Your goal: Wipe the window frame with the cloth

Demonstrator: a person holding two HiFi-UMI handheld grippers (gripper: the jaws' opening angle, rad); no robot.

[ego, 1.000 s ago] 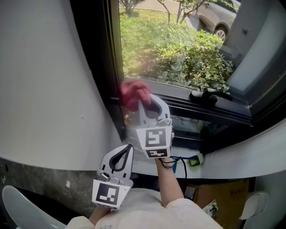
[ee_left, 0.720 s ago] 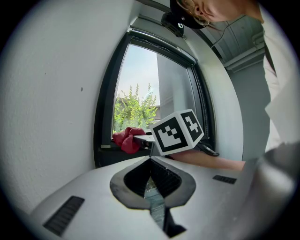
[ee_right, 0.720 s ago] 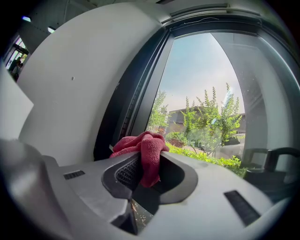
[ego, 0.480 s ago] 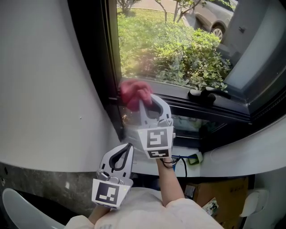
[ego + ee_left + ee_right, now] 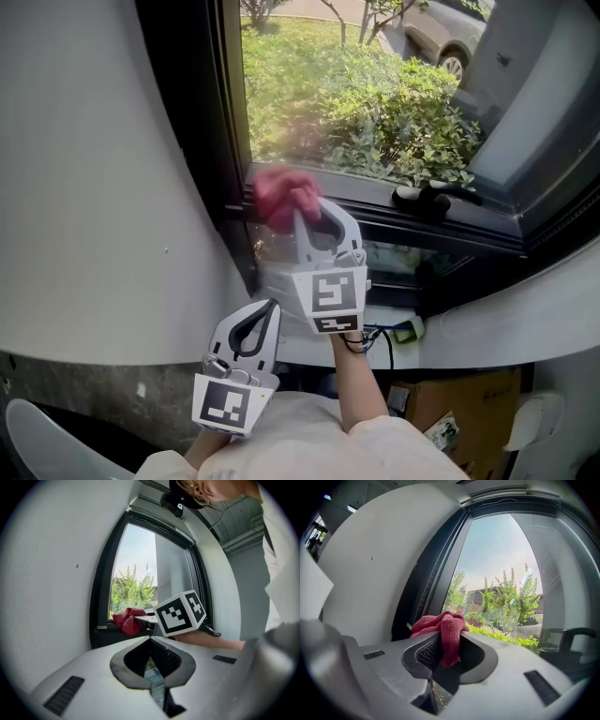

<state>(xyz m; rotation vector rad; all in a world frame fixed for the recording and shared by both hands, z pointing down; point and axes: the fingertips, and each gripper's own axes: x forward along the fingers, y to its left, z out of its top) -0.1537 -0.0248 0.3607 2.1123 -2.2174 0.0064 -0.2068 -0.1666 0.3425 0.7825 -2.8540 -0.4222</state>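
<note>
A red cloth point(image 5: 438, 623) is pinched between the jaws of the right gripper point(image 5: 446, 634) and is held at the lower-left corner of the dark window frame point(image 5: 202, 141), at 11 o'clock from that gripper's marker cube point(image 5: 330, 295). The left gripper point(image 5: 151, 638) is seen lower, at 7 o'clock from the right one, its jaws drawn together on nothing, well apart from the frame.

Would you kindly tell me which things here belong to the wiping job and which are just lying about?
For the job:
- cloth, clamped in the right gripper
- window frame

Not in use:
- left gripper, shut and empty, held low
- handle on the sill
- box below
- car outside
</note>
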